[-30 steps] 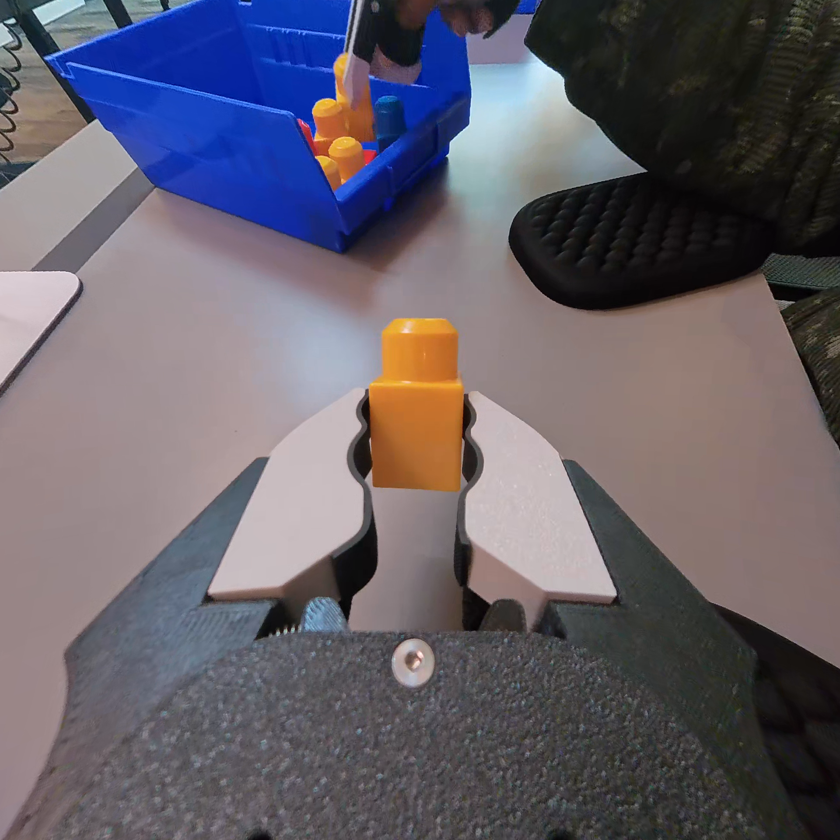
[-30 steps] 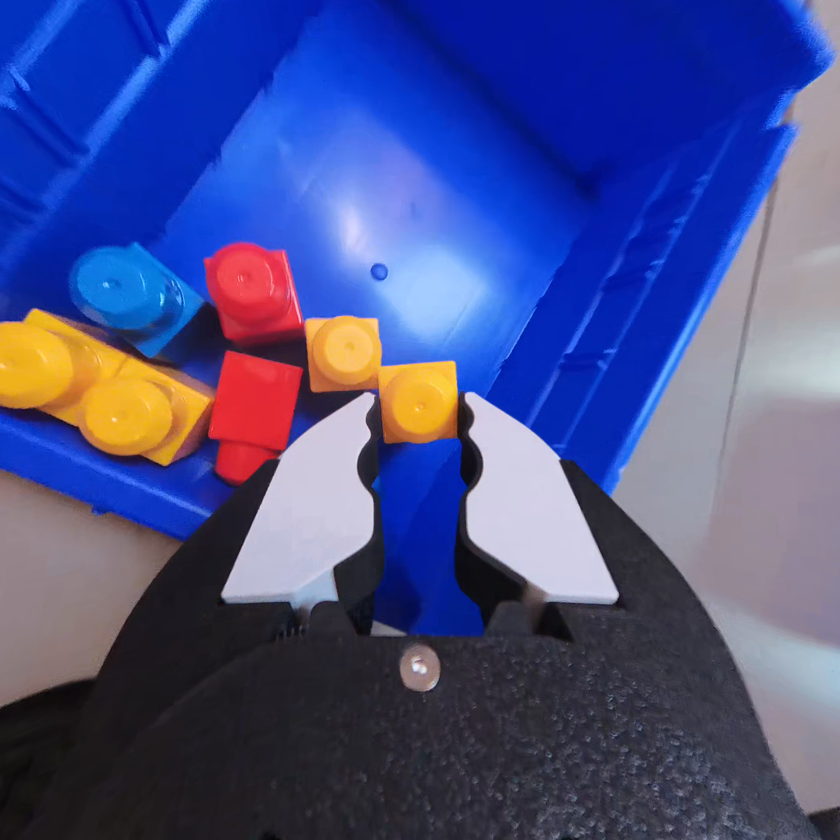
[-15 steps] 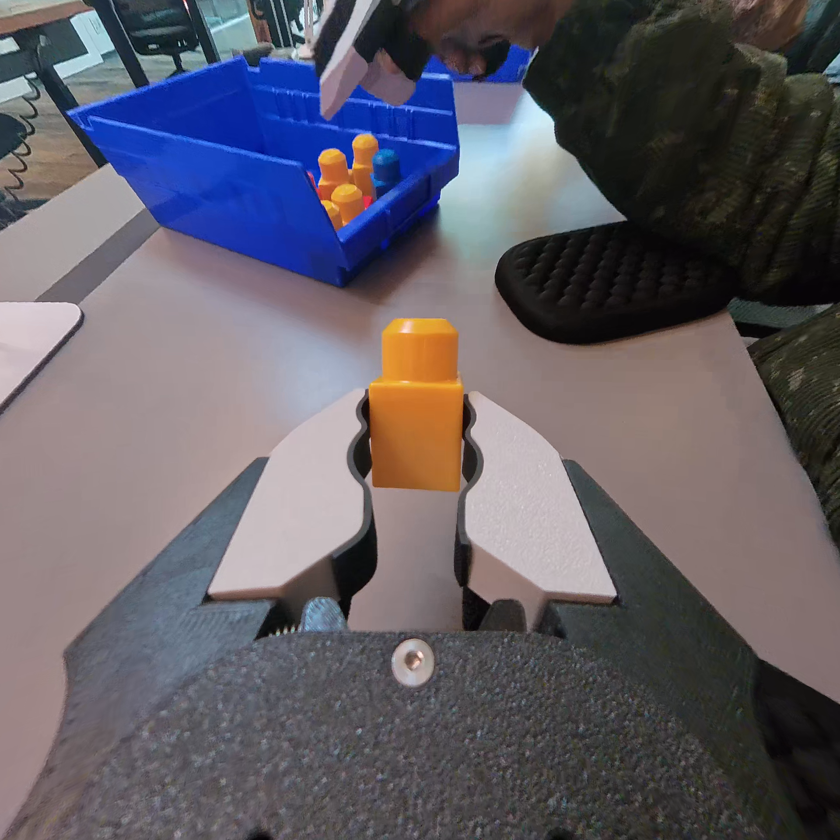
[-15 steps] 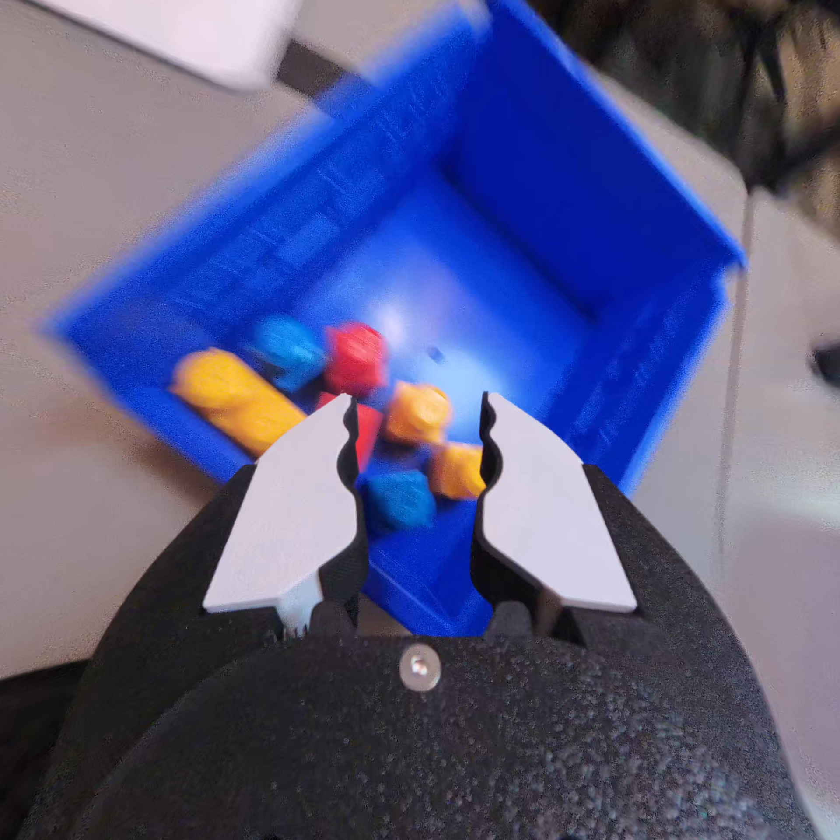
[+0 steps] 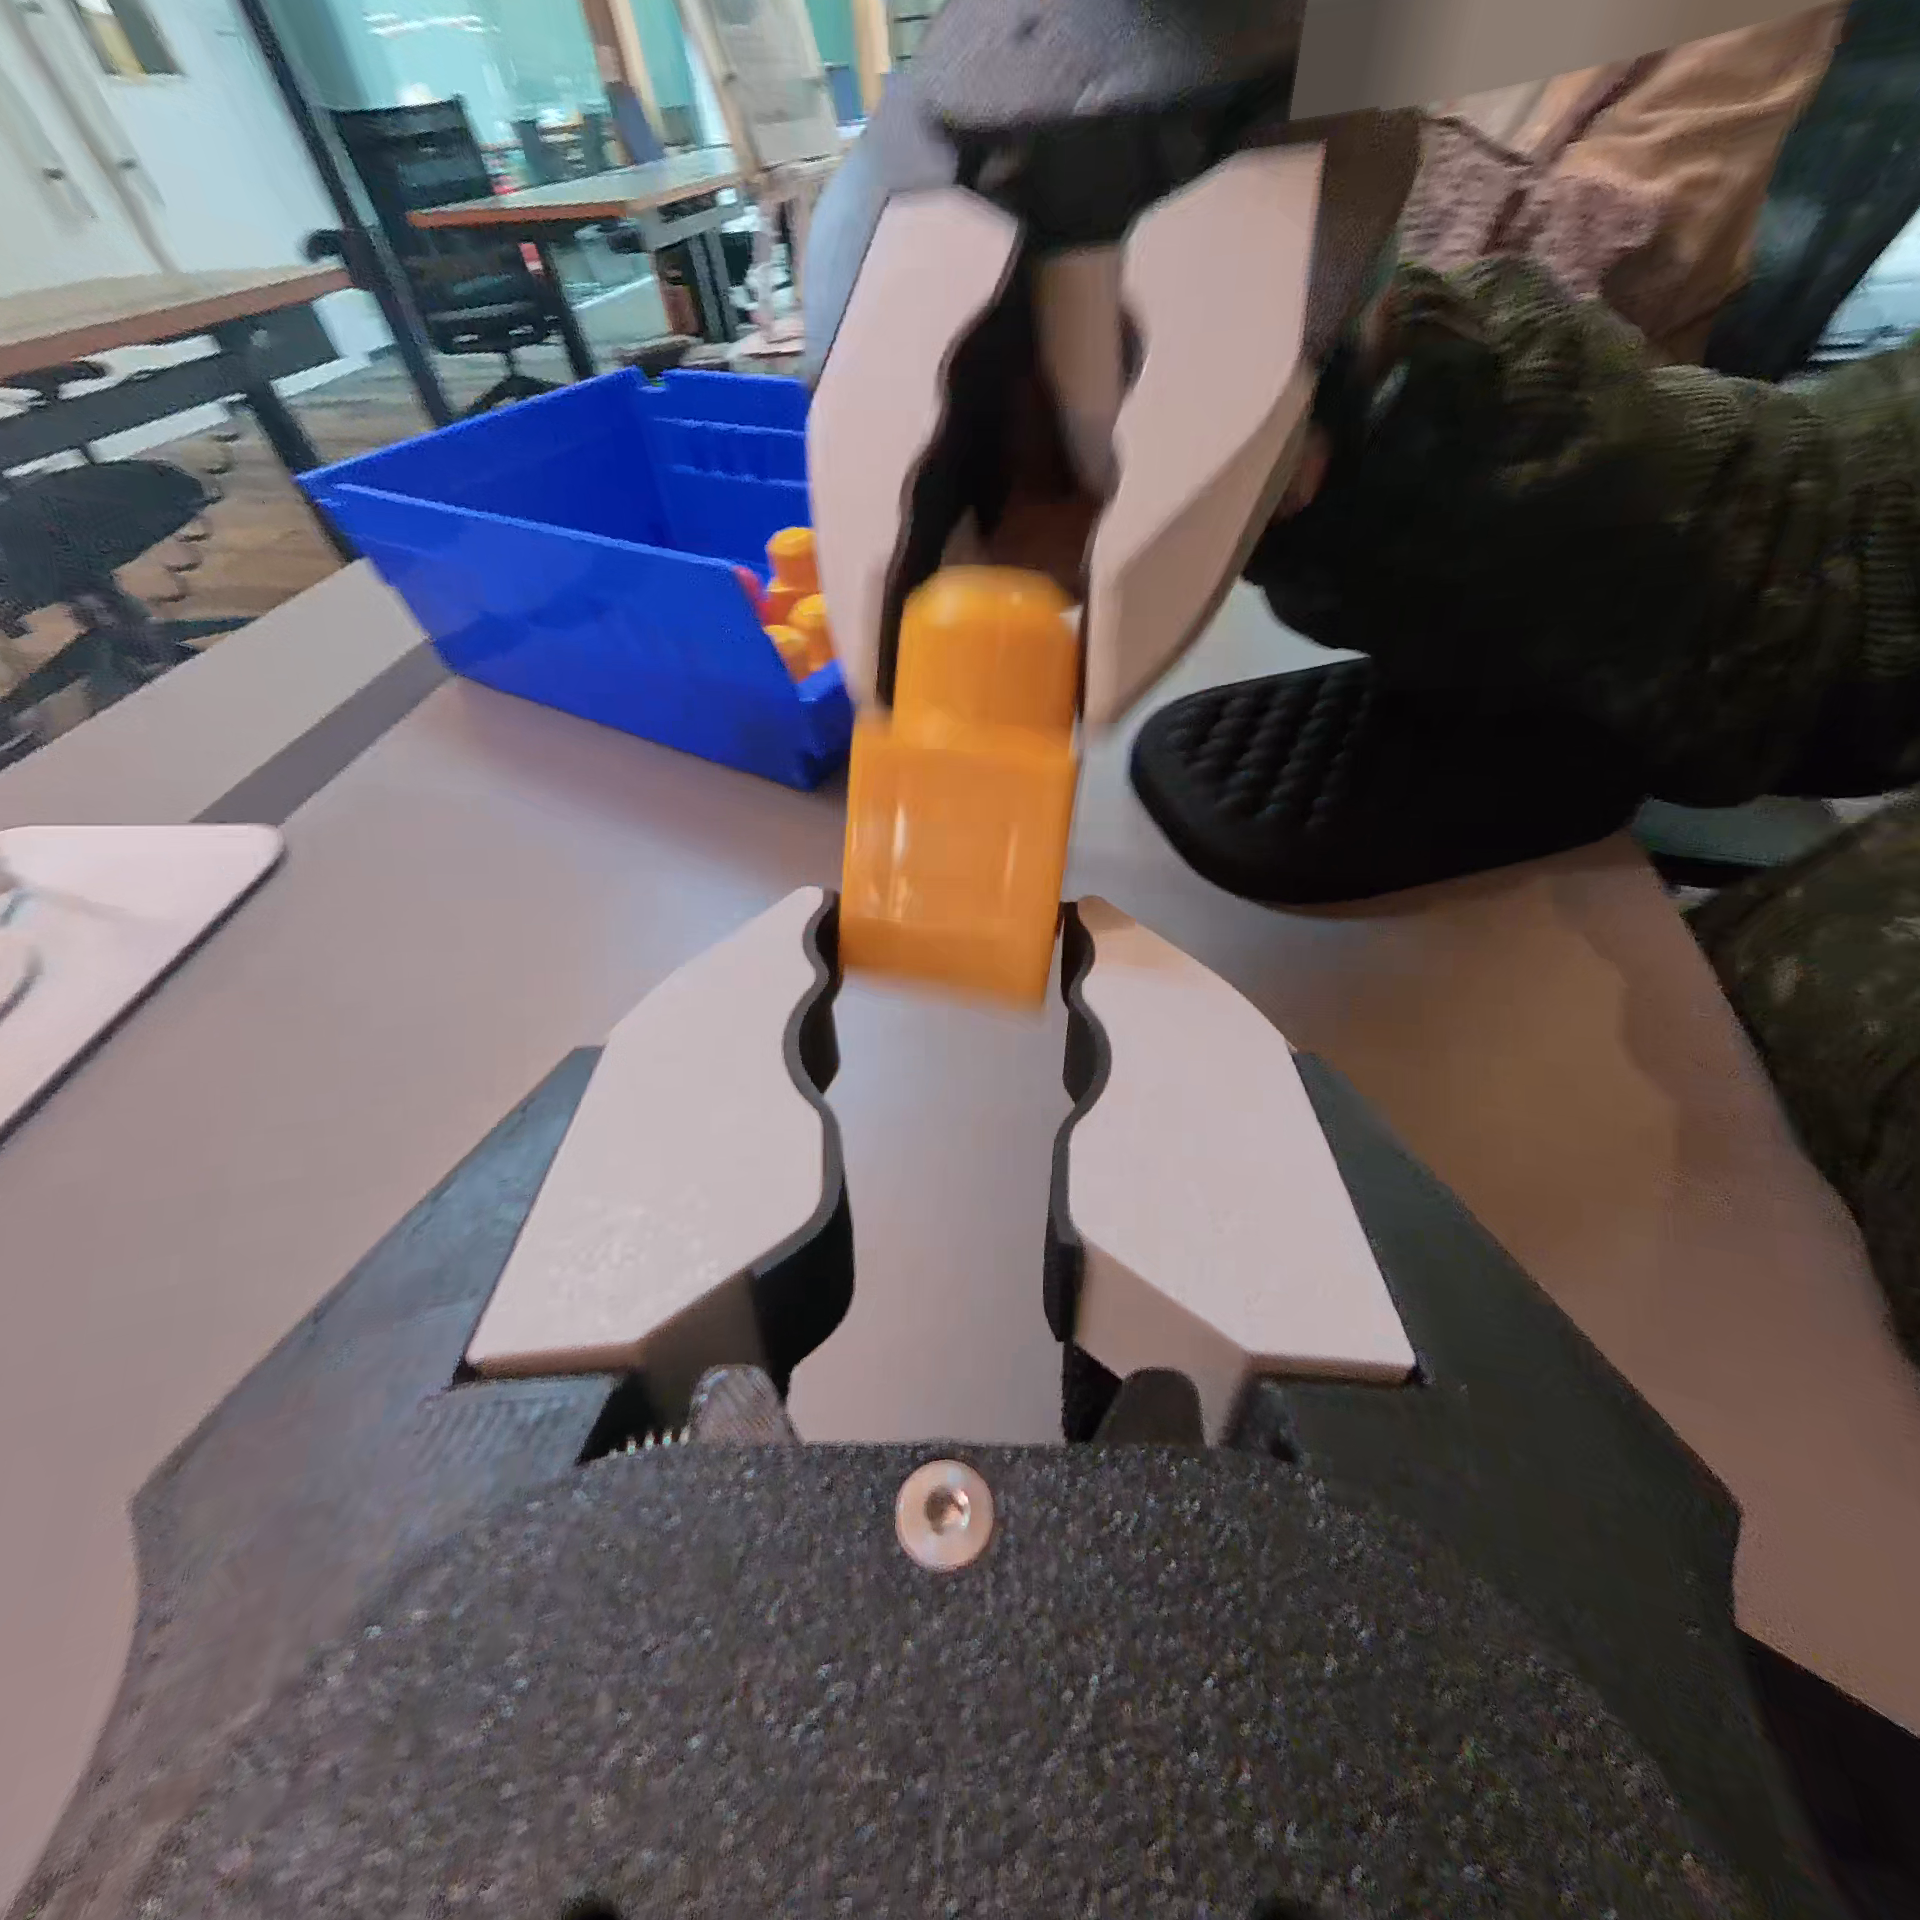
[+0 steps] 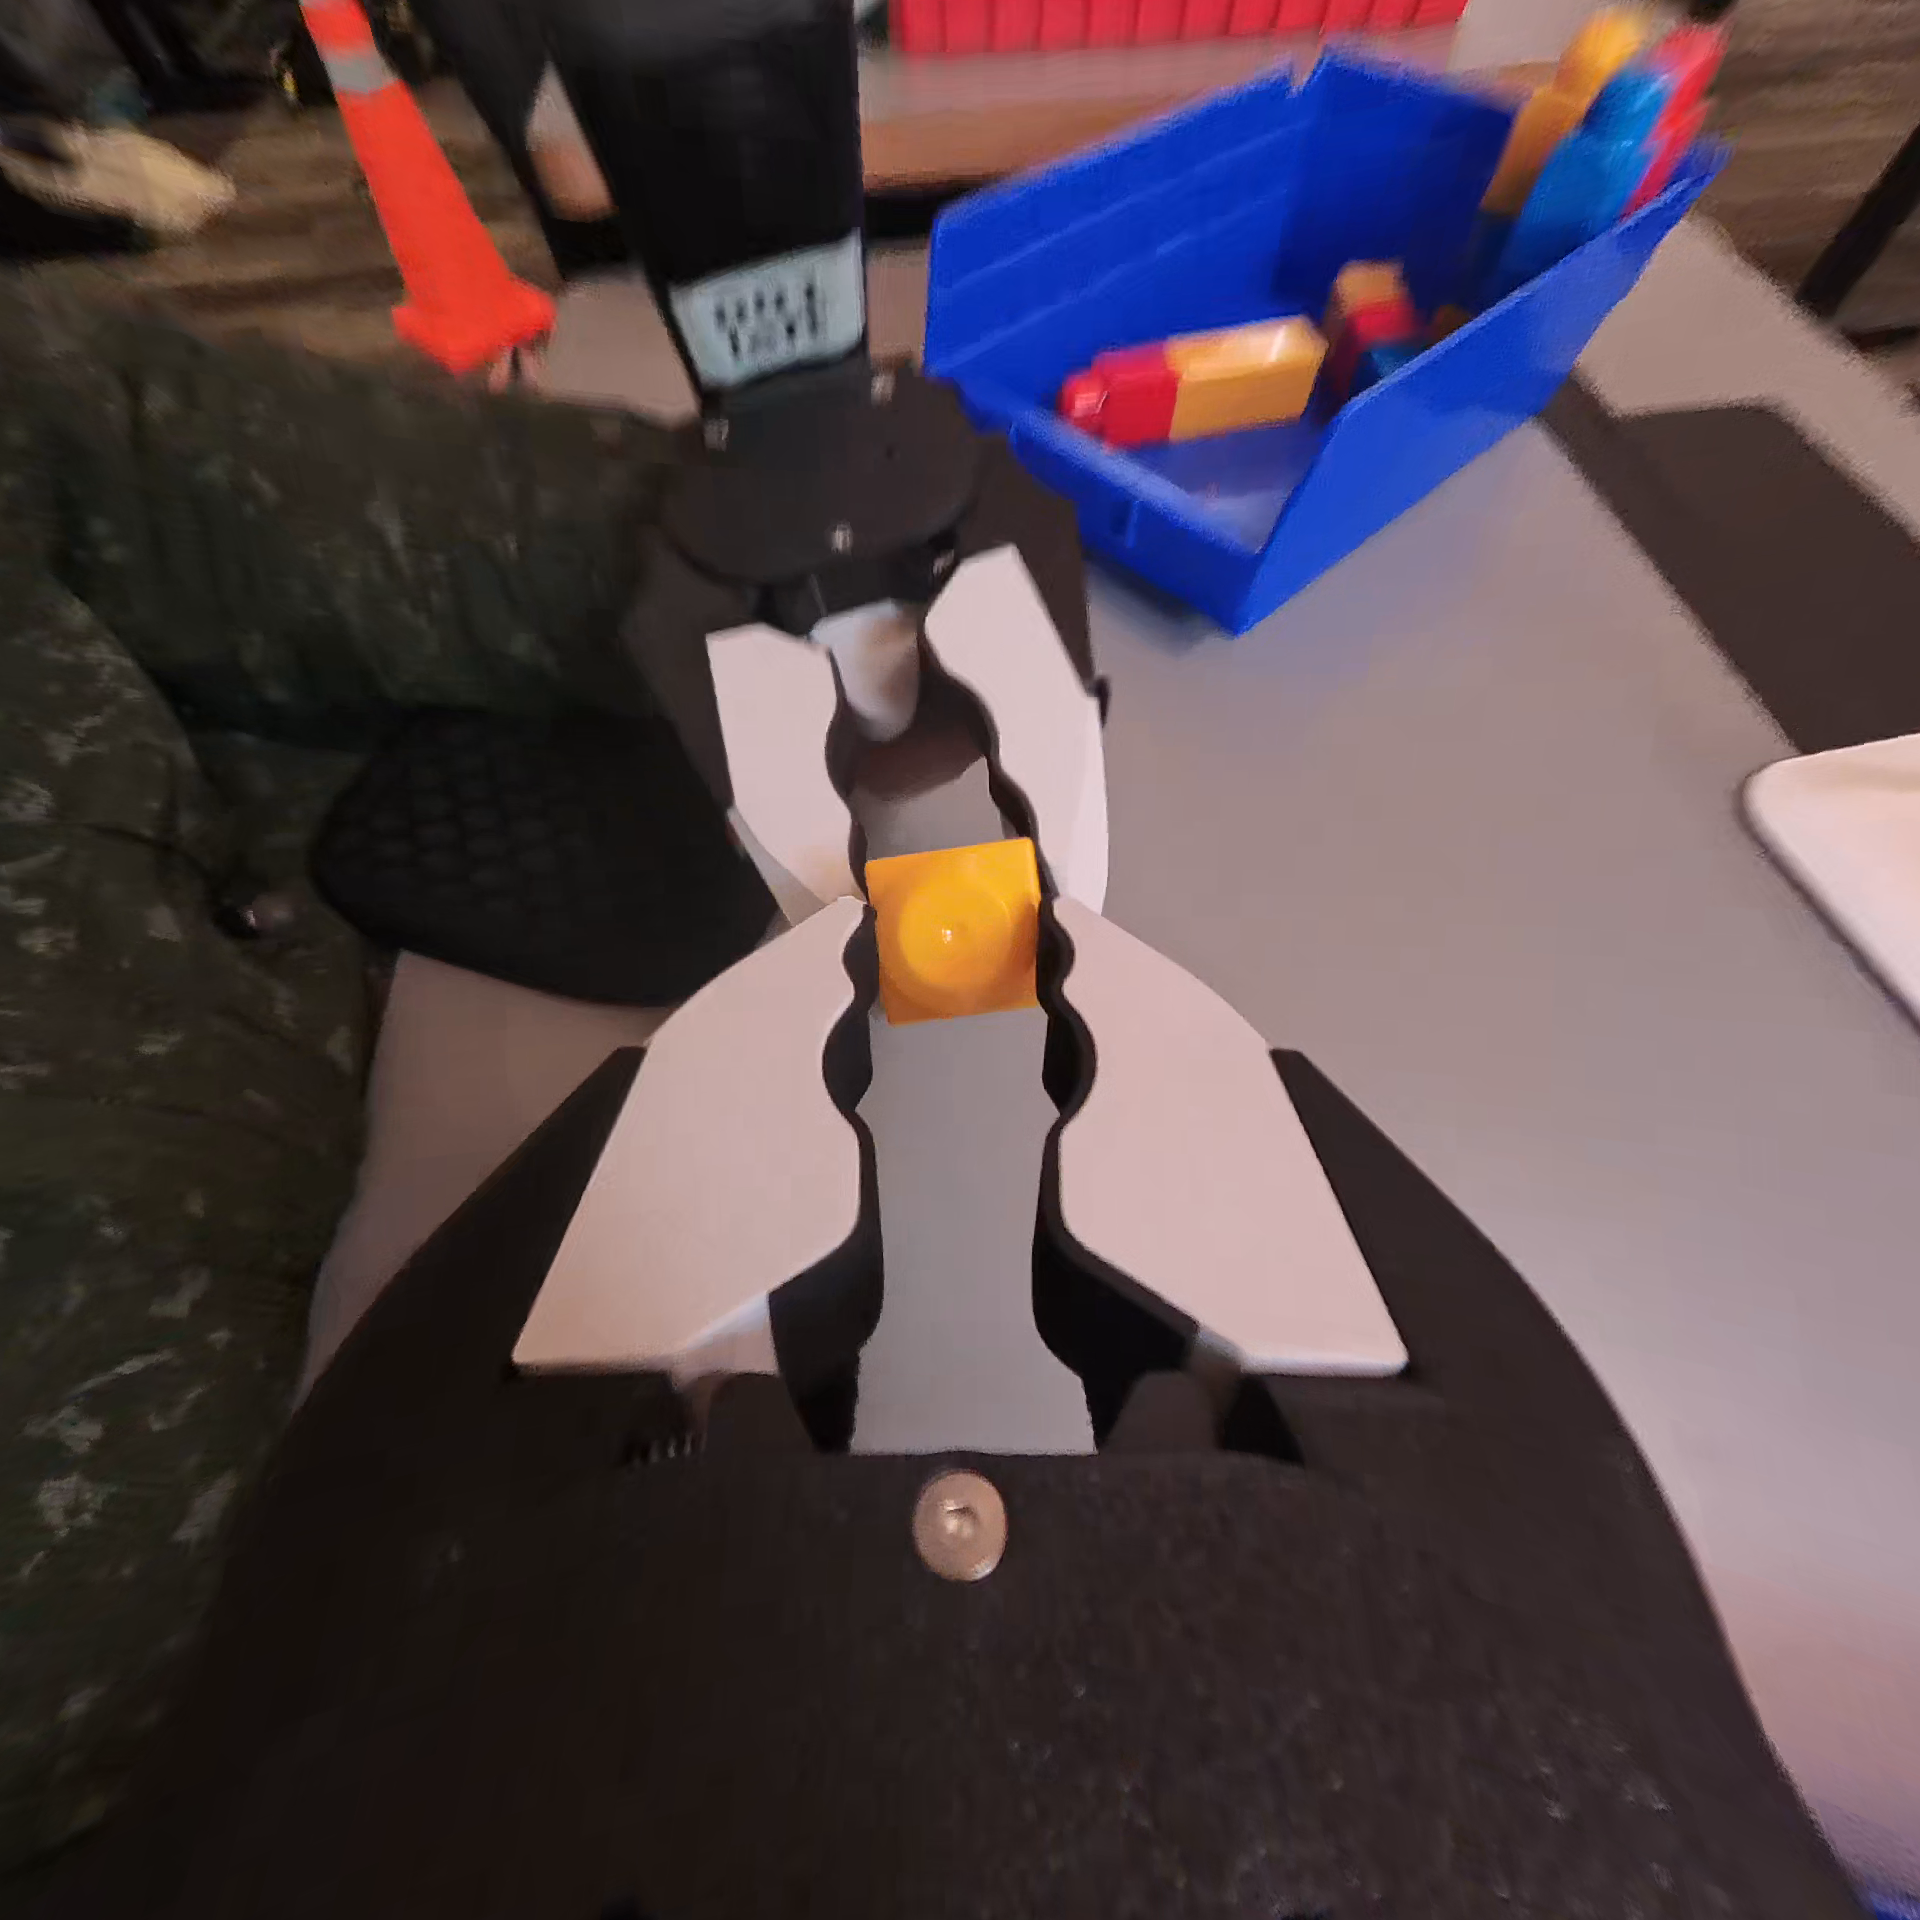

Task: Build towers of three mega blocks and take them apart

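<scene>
One orange block [image 5: 956,831] is upright over the grey table between my two grippers. My left gripper [image 5: 948,920] is shut on its lower body, which sits right at the fingertips. My right gripper [image 5: 977,696] comes down from above and is shut on the block's upper part, around the stud. In the right wrist view the block [image 6: 951,930] shows stud-up between my right gripper's [image 6: 951,920] fingertips, with the left gripper [image 6: 951,883] just beyond it. The block is motion-blurred.
A blue bin [image 5: 561,592] with several loose blocks [image 5: 795,603] stands on the table behind; it also shows in the right wrist view [image 6: 1403,488]. A black mesh pad [image 5: 1351,779] and a person's camouflage sleeve [image 5: 1662,520] lie right. A white board [image 5: 104,914] lies left. The grippers are tip to tip, or close to it.
My right gripper let go of an orange block in the bin, rose out open, came over and closed on the block in my left gripper. That block now sits farther out at the left fingertips.
</scene>
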{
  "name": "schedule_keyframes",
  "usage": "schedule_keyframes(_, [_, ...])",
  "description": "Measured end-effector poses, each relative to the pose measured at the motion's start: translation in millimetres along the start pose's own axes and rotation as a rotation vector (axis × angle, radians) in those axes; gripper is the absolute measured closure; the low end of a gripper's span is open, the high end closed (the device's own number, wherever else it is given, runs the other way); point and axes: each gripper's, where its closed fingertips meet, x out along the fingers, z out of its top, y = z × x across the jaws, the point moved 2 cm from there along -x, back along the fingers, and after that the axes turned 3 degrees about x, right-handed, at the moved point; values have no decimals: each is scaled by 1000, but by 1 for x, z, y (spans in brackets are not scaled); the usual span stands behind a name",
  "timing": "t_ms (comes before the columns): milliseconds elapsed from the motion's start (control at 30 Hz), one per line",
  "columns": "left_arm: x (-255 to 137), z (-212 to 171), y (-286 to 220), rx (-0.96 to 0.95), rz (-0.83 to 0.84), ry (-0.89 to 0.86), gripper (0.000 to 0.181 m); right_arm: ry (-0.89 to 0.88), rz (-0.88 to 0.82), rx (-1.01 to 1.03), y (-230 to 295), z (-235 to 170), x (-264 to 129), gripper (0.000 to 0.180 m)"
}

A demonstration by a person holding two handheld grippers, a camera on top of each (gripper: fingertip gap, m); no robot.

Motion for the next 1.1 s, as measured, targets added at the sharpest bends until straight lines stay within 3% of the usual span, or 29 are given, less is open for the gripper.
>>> schedule_keyframes(67, [-4,-2,13,-19,64,0,137,-134,-84,33,-16,22,-29,150])
schedule_keyframes(167, [-8,-4,25,-69,108,-23,150,-323,-463,70,-76,43,-97,150])
schedule_keyframes(267, [-13,-7,35,-57,183,4,181,-279,-915,150,-146,17,-168,150])
schedule_keyframes(367, [-16,-4,37,-68,199,-7,181,-171,-1110,296,-199,-30,-204,150])
schedule_keyframes(533, [-22,-3,46,-63,259,-27,181,129,-973,558,-236,-107,-175,150])
schedule_keyframes(800, [-27,-4,56,-54,338,-24,181,433,-748,634,-233,-147,-126,150])
schedule_keyframes(967, [-41,-4,74,-64,470,-27,181,389,-769,607,-233,-142,-129,136])
schedule_keyframes(1100, [-77,-3,109,-54,696,-6,181,177,-844,448,-229,-107,-148,125])
